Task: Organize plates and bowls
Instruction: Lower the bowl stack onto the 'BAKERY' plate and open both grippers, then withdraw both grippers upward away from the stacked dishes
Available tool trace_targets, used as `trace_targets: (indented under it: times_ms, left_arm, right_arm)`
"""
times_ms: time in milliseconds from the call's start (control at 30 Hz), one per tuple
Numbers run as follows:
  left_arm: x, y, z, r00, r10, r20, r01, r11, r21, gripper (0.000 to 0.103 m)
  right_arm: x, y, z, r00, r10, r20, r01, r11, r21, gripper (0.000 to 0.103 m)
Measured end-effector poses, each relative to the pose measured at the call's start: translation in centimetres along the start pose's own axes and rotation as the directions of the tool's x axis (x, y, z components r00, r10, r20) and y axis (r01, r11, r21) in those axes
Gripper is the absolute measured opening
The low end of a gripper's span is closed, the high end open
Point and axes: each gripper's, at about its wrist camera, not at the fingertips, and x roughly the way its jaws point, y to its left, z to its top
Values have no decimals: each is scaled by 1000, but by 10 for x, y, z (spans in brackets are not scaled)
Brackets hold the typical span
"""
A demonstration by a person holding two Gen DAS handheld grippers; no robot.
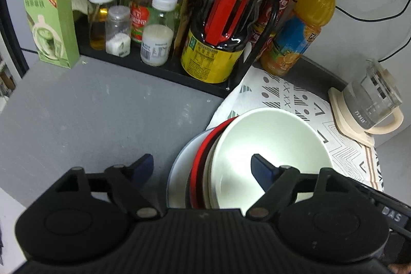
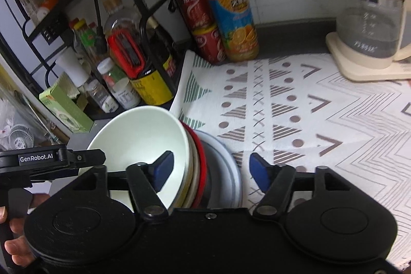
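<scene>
- The left gripper [image 1: 201,166] stood wide open and held nothing, one finger over the bare grey bench [image 1: 90,114], the other inside the white bowl [image 1: 269,150].
- The stack of plates and bowls [image 2: 205,166] leaned on the near left edge of the patterned cloth [image 2: 321,120], beside the condiment rack [image 2: 108,48].
- The right gripper [image 2: 210,168] also gaped wide, empty, straddling the stack's rims.
- Judged risk: closing on several rims together could slip, tipping the leaning stack off the cloth.
</scene>
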Motion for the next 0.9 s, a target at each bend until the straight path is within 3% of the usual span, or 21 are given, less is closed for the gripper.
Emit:
trace_targets:
  times_ms: [133,233,500,900]
  left_arm:
    - [-10,-11,-1,1000,11,16,-11,1000,21,82]
    - [-17,-19,-4,999,22,26,-23,999,29,82]
    - [-43,-59,-31,994,-4,109,-7,995,101,103]
    - [-76,-100,-75,987,-49,153,32,993,116,103]
  right_arm:
    - [-21,-10,-4,998,-9,63,9,1000,13,91]
    - [-37,-20,-5,994,-31,100,29,999,26,99]
    - [-81,-50,-19,981,-95,170,86,995,59,103]
    - [-143,-76,-47,966,-151,212,143,988,52,103]
